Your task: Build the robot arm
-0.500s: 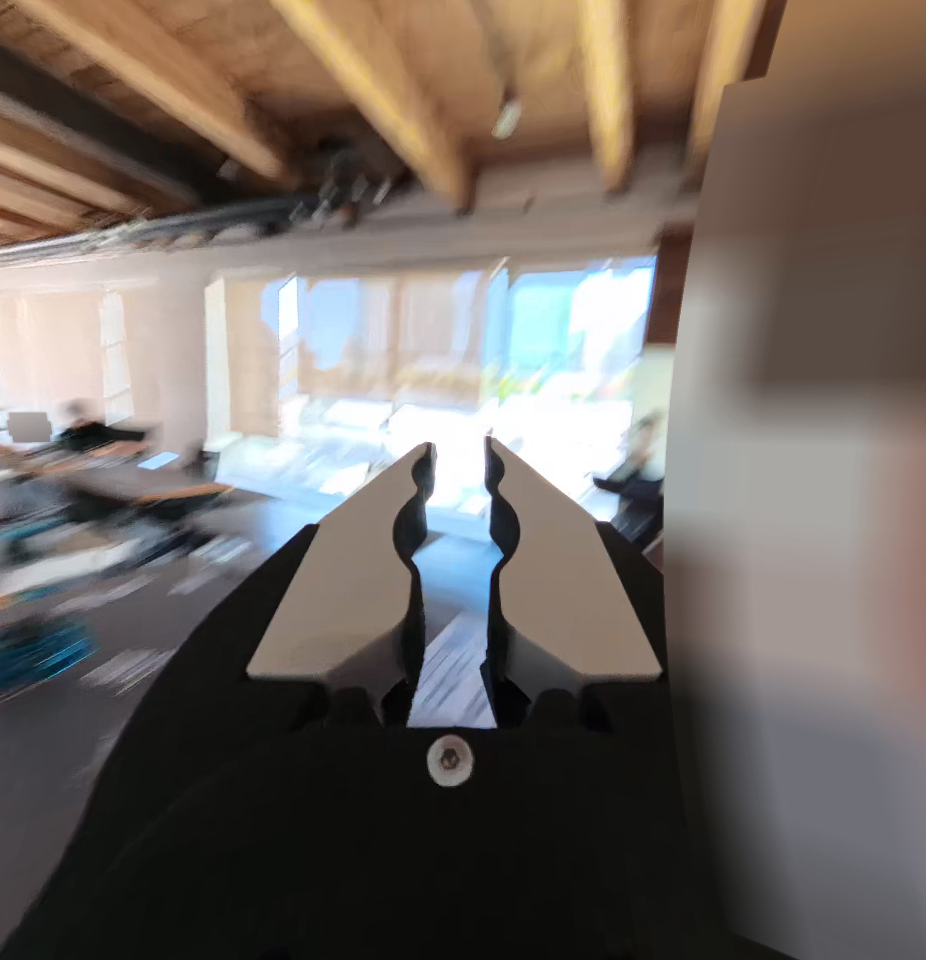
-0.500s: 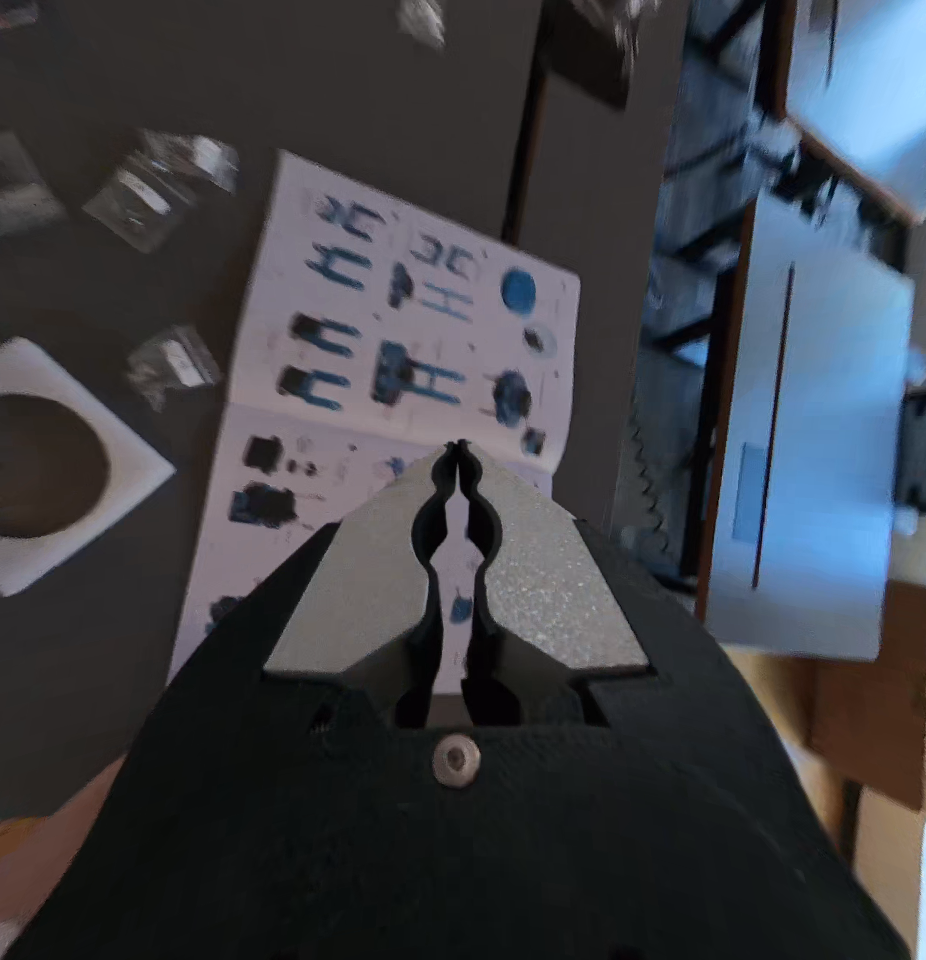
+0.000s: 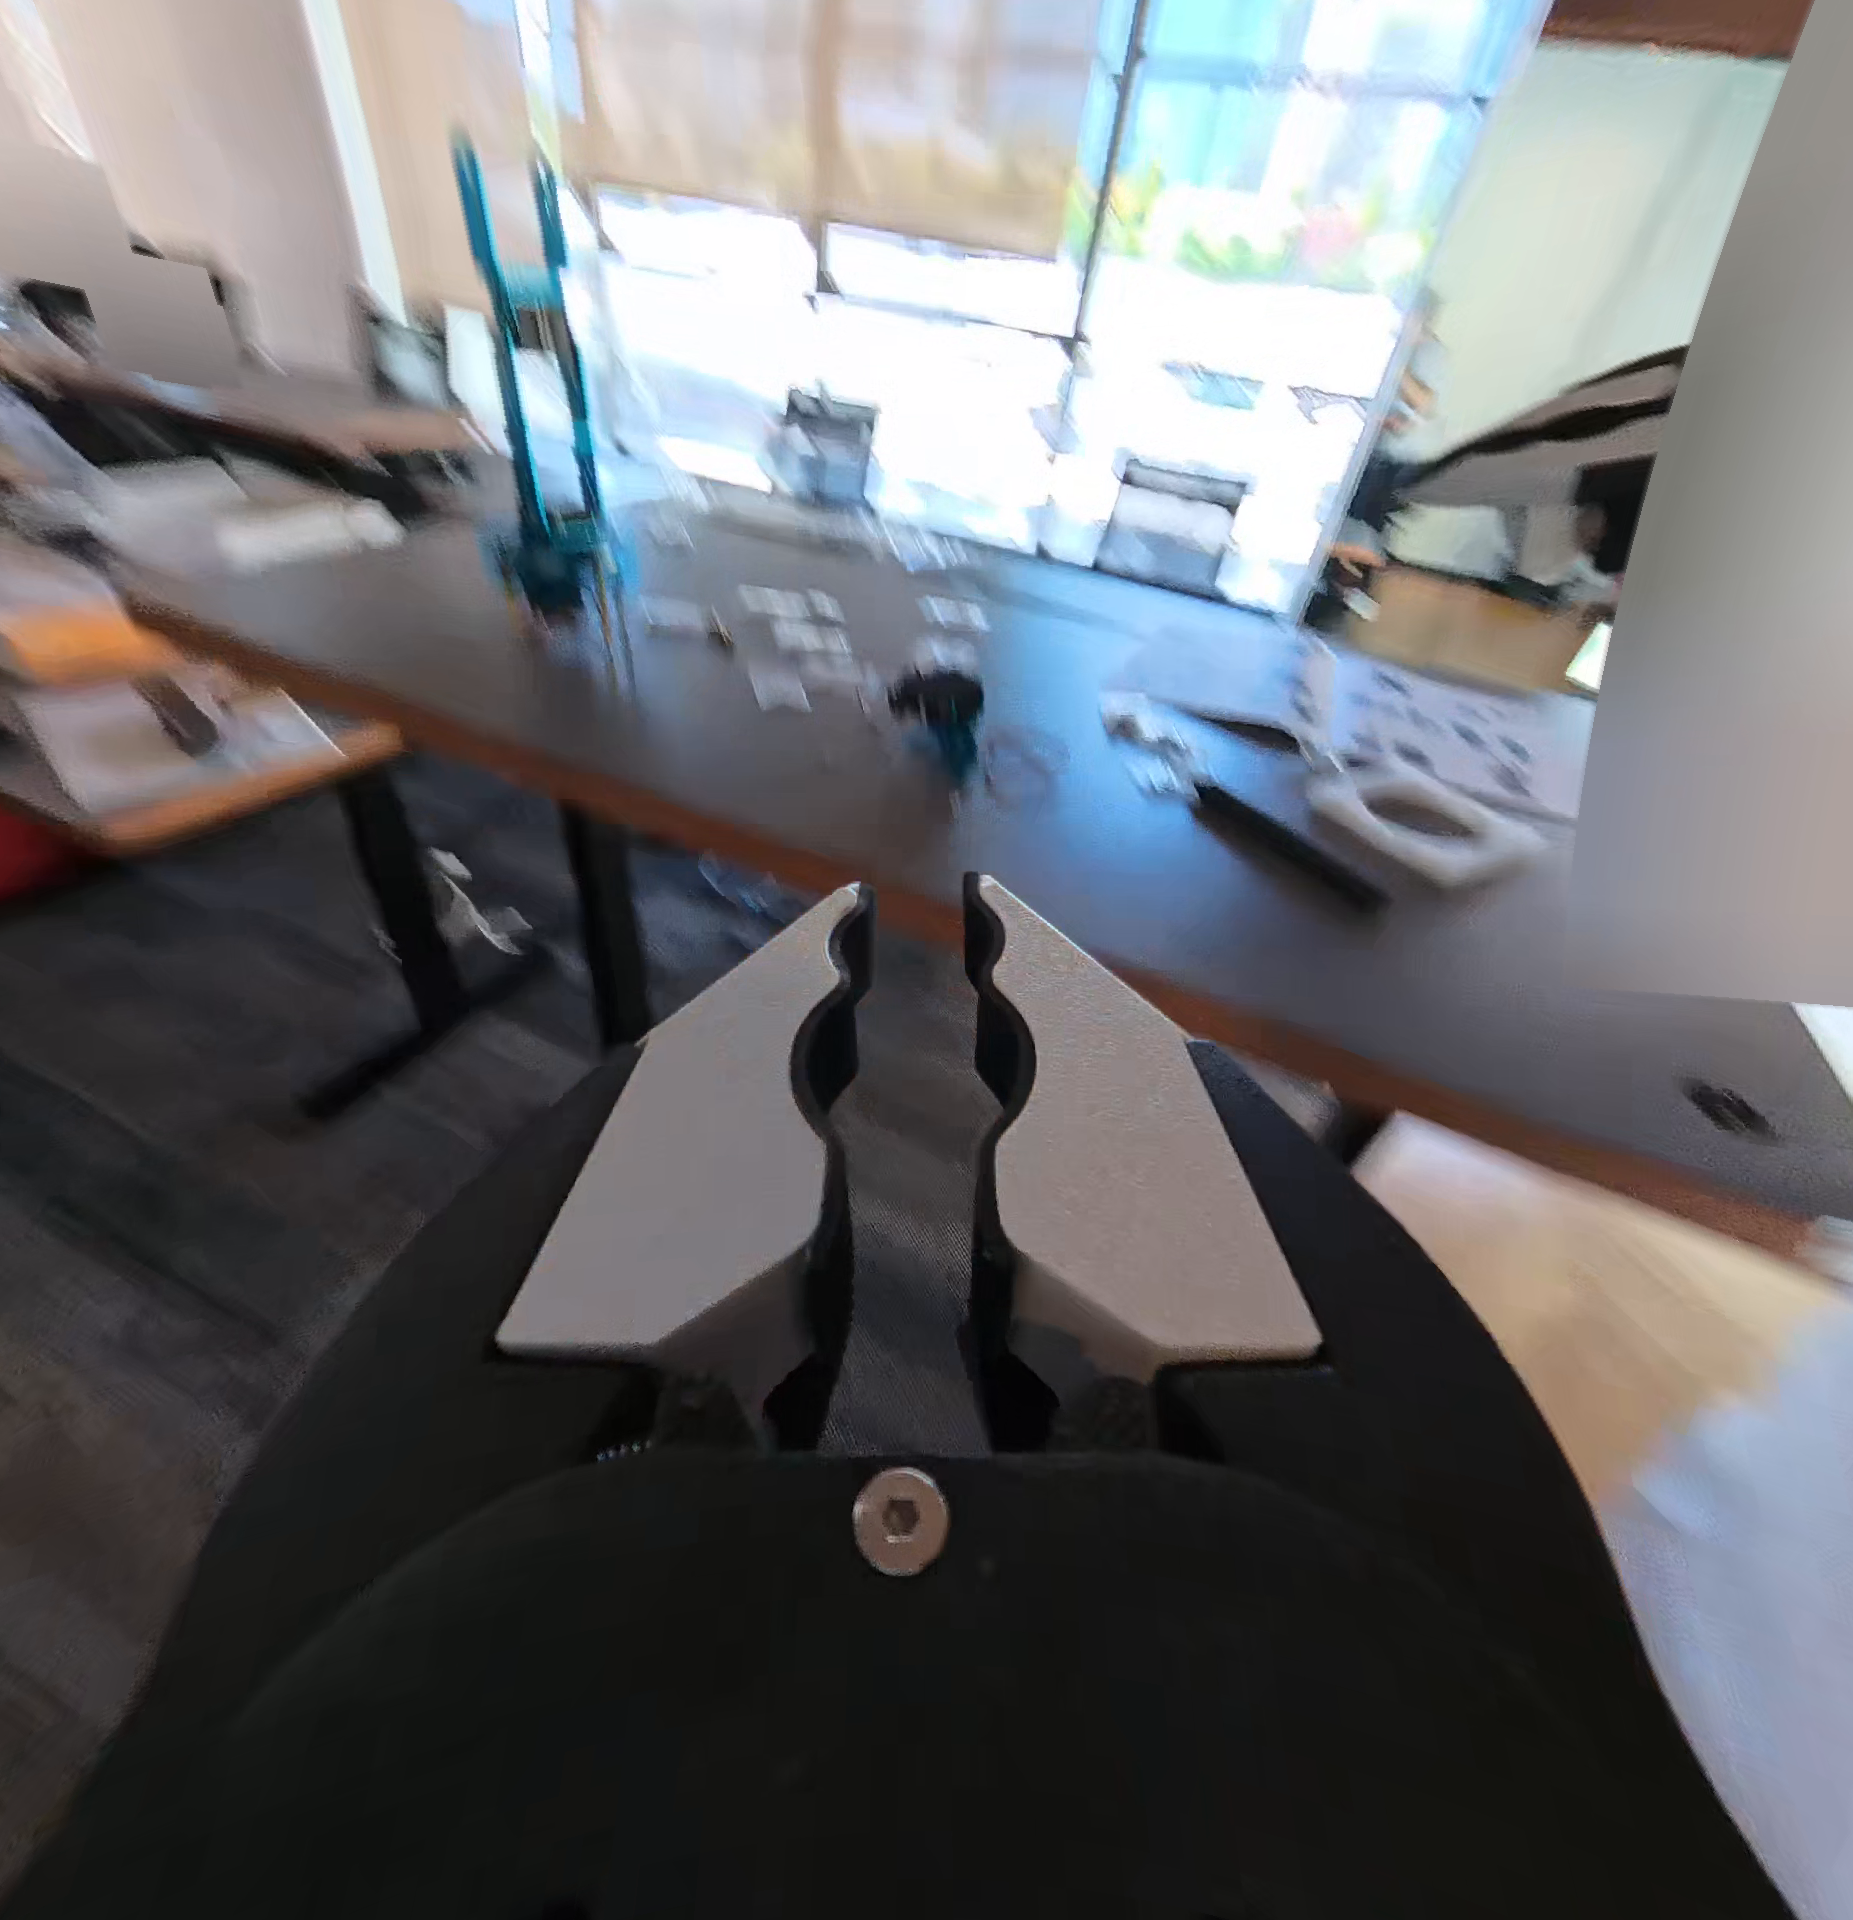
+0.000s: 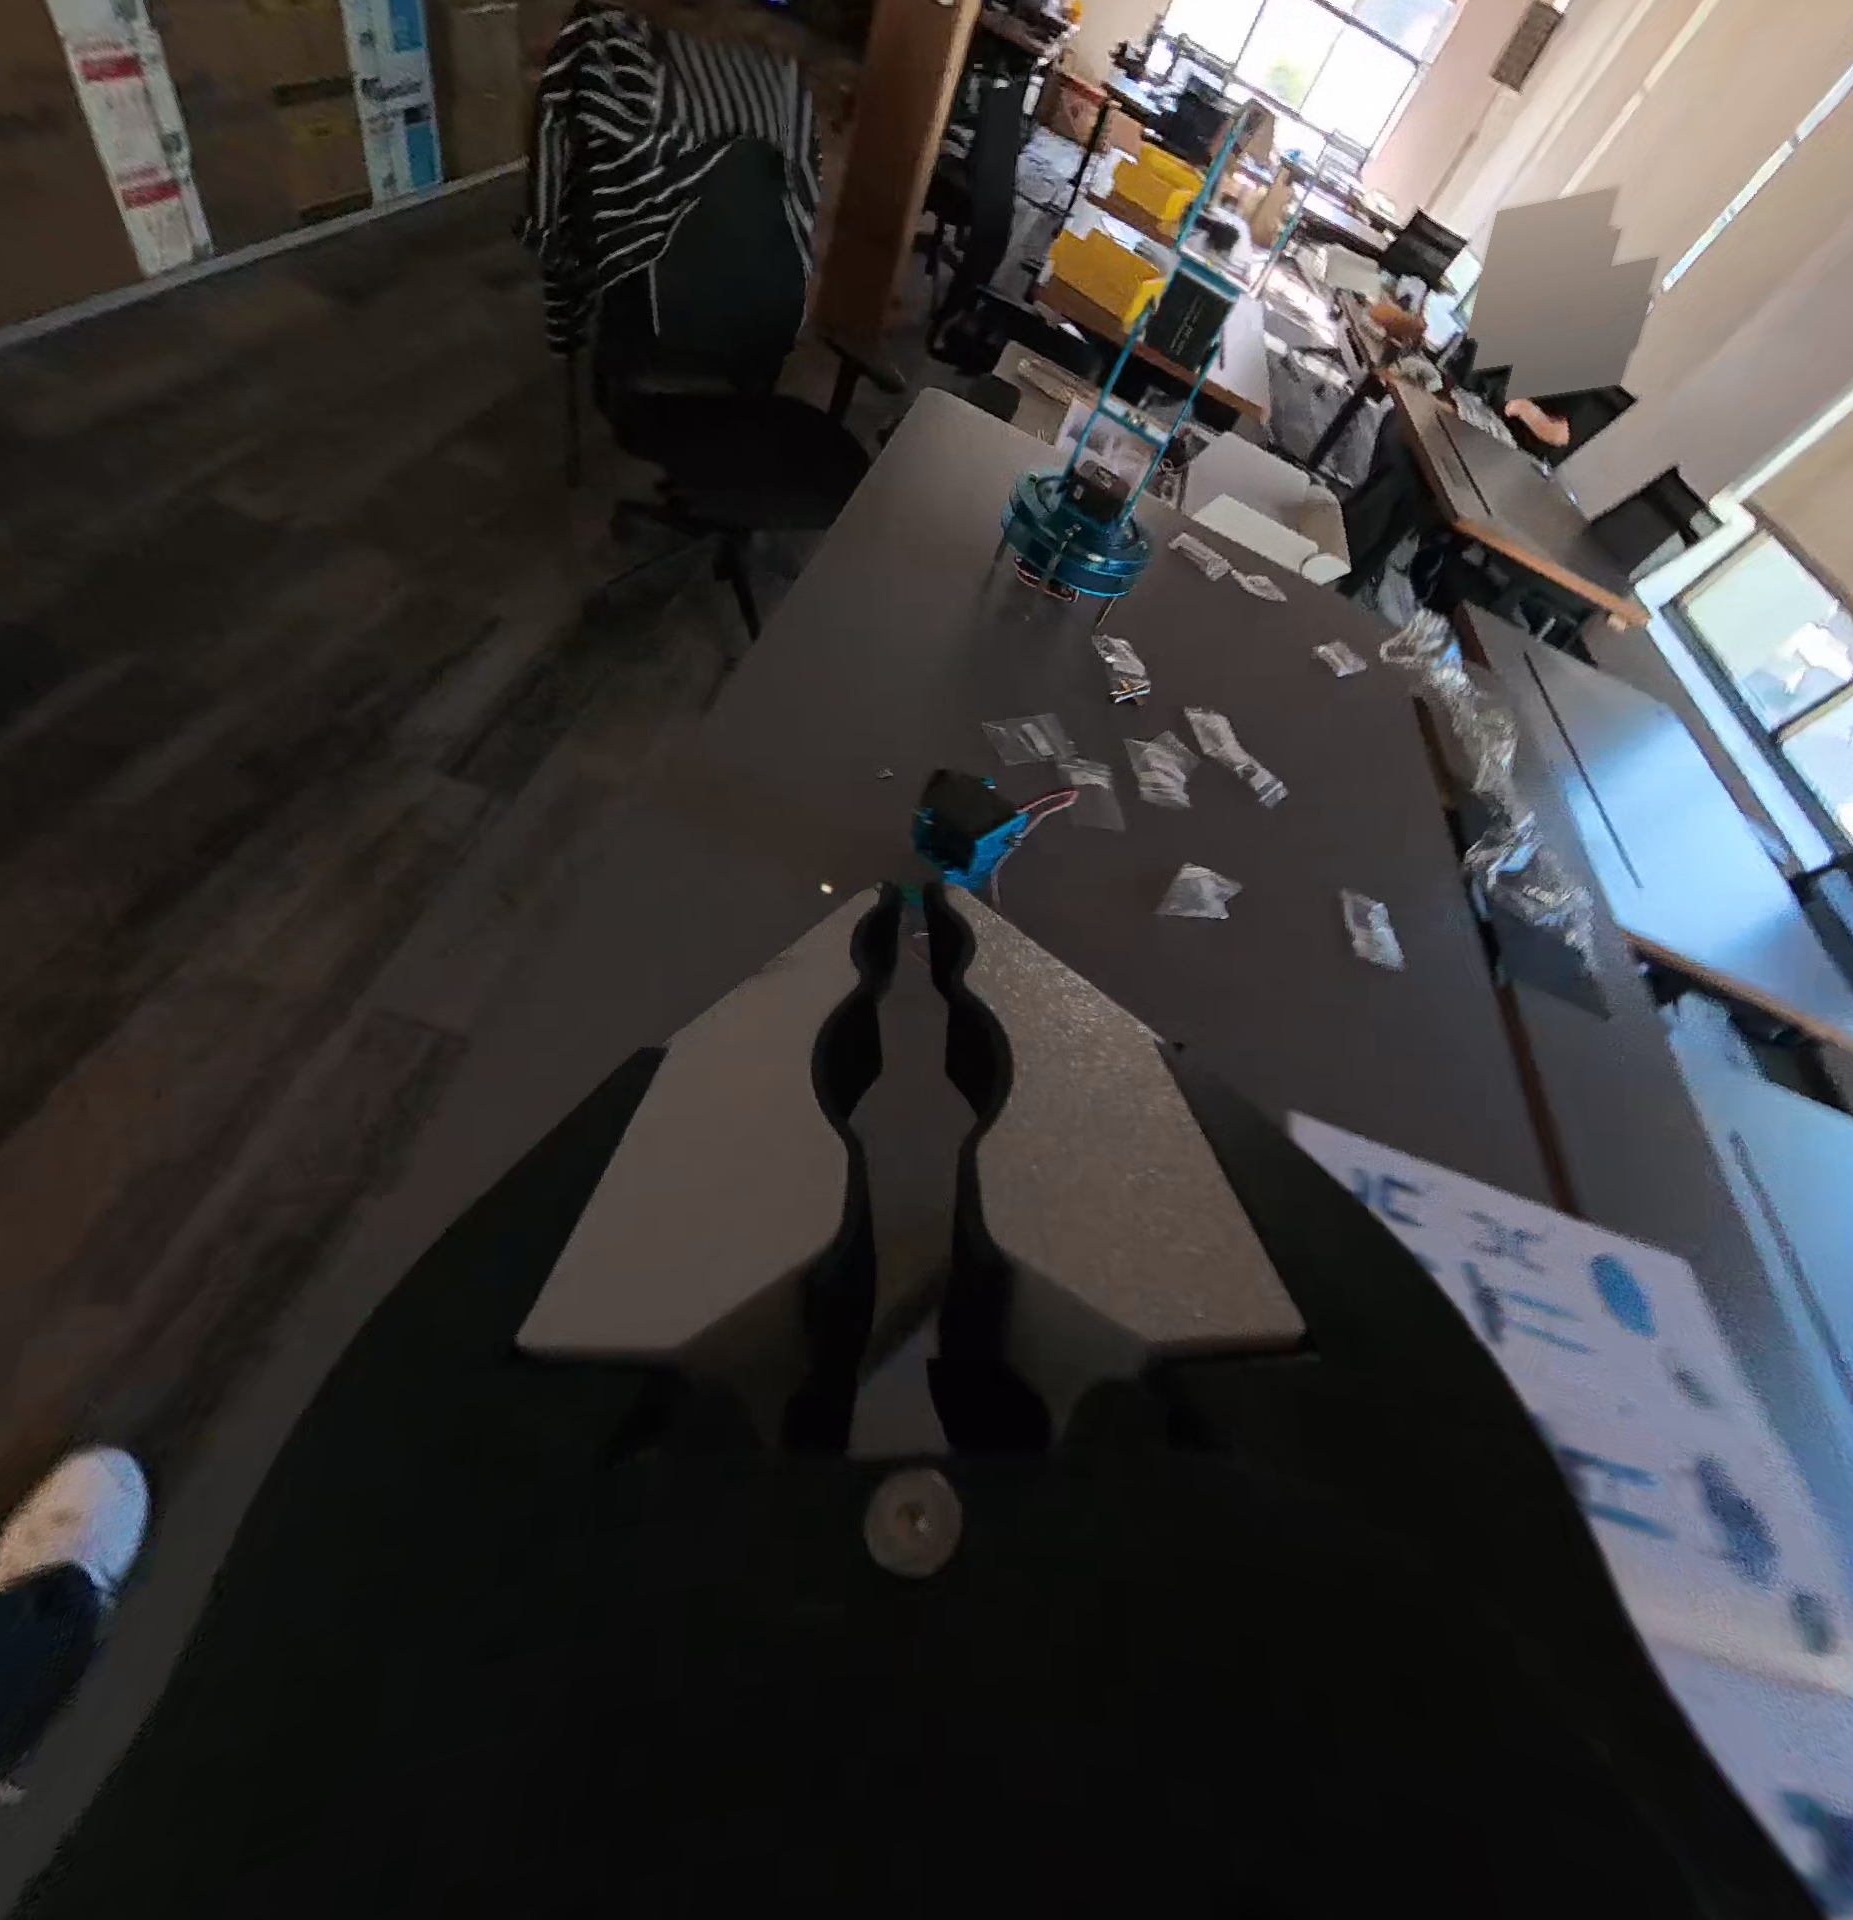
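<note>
My left gripper (image 3: 917, 891) is open and empty, held over the floor just short of the near edge of a dark table (image 3: 1161, 997). My right gripper (image 4: 907, 896) has its jaws parted by a narrow slit and holds nothing; it hovers low over the same table (image 4: 797, 727). Nearest to it, just beyond the tips, lies a black servo in a blue bracket (image 4: 963, 821) with red wires. It also shows in the left wrist view (image 3: 943, 712), blurred. A blue robot arm base with a tall frame (image 4: 1078, 530) stands farther along the table.
Several small clear bags (image 4: 1161, 769) lie scattered on the table. A printed sheet (image 4: 1628, 1403) lies at the right. A white foam piece with a round hole (image 3: 1421, 831) and a black tool (image 3: 1286, 842) lie near it. A chair with a striped garment (image 4: 693, 208) stands at the left.
The left view has swung down from the ceiling to the table. The right view has swung up from the printed sheet to look along the table. The right jaws have parted slightly.
</note>
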Tool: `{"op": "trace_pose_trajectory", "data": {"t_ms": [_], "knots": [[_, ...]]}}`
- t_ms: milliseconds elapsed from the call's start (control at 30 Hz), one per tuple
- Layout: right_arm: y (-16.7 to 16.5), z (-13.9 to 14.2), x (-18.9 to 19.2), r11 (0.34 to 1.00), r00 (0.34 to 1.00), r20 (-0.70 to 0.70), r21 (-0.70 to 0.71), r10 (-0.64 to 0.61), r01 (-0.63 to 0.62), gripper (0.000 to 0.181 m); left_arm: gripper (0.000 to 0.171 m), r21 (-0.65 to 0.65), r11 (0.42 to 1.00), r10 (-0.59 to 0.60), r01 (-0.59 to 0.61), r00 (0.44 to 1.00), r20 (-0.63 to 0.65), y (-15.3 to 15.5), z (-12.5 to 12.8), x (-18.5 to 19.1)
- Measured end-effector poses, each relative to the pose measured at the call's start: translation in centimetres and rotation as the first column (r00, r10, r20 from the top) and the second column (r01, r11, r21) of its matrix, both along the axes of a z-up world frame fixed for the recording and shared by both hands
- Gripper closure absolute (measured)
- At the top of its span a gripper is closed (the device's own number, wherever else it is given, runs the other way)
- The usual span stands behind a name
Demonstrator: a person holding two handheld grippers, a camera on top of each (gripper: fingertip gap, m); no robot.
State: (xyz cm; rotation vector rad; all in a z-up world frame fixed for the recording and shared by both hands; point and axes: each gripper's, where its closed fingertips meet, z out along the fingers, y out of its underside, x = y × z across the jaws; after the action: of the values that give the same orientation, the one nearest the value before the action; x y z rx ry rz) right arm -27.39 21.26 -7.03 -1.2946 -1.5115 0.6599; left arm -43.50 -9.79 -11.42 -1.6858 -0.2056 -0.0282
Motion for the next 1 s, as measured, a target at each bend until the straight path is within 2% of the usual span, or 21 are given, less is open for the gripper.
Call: {"op": "trace_pose_trajectory", "data": {"t_ms": [67,200,267,367,533,700,833,900,1000], "knots": [[-1.4,-1.3,-1.2,0.995,0.998,-0.010,-0.077,-0.061,0.060,0.177,0.156,-0.040,0.999,-0.014,0.016,0.999,0.030,-4.1,-0.8,-1.9],[-1.3,-4.2,-3.0,0.967,0.975,0.074,-0.137,-0.208,0.217,0.172,0.159,-0.088,0.994,0.065,-0.061,0.997,0.046,-10.5,-2.4,-7.1],[-1.5,-4.4,-3.7,0.957,0.967,0.081,-0.145,-0.241,0.251,0.169,0.159,-0.091,0.995,0.048,-0.040,0.994,0.096,-11.6,-2.6,-8.9],[-1.1,-4.3,-4.1,0.940,0.949,0.083,-0.137,-0.303,0.312,0.166,0.158,-0.077,0.997,0.020,-0.011,0.994,0.111,-11.4,-1.6,-11.4],[0.0,-4.0,-5.1,0.922,0.941,0.026,-0.193,-0.337,0.335,0.161,0.159,-0.074,0.991,-0.106,0.112,0.991,0.087,-7.2,1.2,-15.0],[3.3,-4.7,-7.2,0.918,0.934,0.038,-0.176,-0.354,0.355,0.154,0.159,-0.076,0.985,-0.151,0.155,0.987,0.064,-1.5,2.0,-20.6],[7.7,-3.6,-9.9,0.925,0.934,-0.004,-0.145,-0.356,0.352,0.151,0.162,-0.067,0.986,-0.150,0.152,0.988,0.045,4.6,1.2,-25.7],[10.2,-2.6,-10.8,0.908,0.923,-0.021,-0.194,-0.383,0.372,0.145,0.160,-0.078,0.975,-0.204,0.210,0.976,0.076,8.2,1.1,-27.3],[13.3,-1.4,-10.9,0.885,0.895,-0.026,-0.161,-0.446,0.436,0.145,0.160,-0.108,0.953,-0.278,0.283,0.959,0.055,13.5,1.0,-29.4]]}}
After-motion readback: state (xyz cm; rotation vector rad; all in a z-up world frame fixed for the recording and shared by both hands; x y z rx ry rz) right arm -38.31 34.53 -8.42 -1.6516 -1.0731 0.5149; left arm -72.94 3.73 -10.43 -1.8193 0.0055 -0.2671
